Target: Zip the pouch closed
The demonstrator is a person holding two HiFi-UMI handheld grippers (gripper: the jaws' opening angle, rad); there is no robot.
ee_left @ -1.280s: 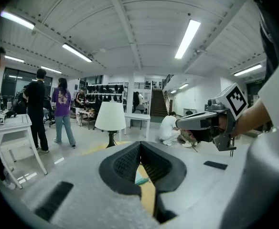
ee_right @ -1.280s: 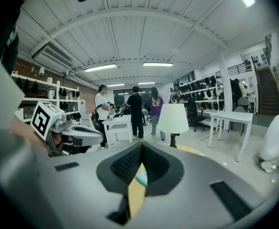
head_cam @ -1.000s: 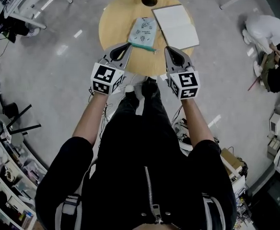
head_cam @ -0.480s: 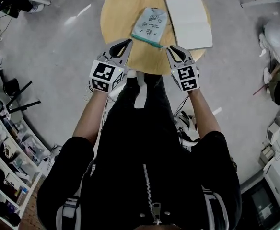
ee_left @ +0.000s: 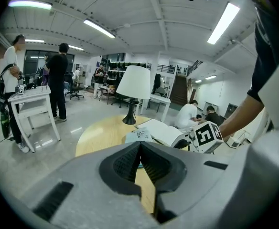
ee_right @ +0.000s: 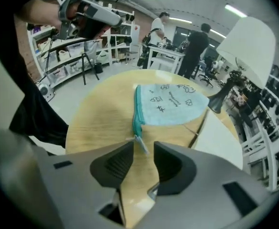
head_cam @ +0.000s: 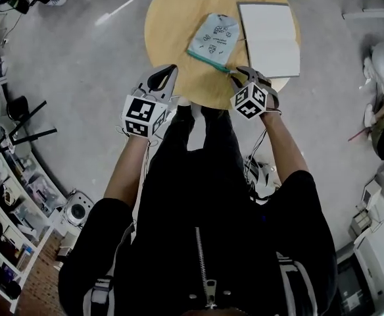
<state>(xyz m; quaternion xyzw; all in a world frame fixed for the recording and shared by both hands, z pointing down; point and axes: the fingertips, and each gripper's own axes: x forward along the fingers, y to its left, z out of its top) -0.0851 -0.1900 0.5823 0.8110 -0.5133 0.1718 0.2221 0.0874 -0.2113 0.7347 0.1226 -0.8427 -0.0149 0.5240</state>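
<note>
Our left gripper hangs over the near left edge of the round wooden table. Its fingers are pressed together with nothing between them, as the left gripper view shows. The pouch lies apart from it, farther in and to the right.

The pouch is light blue with small drawings and lies flat near the middle of the table. Its teal zipper runs along the edge nearest us. In the right gripper view the zipper leads straight away from the jaws, and its pull tab sticks out at the near end.

Our right gripper points steeply down at that end. Its jaws are opening. The pull tab sits just between the two fingertips, and neither pad presses on it.

To the right of the pouch, just beside it, lies an open white notebook. A lamp stands at the table's far side.
</note>
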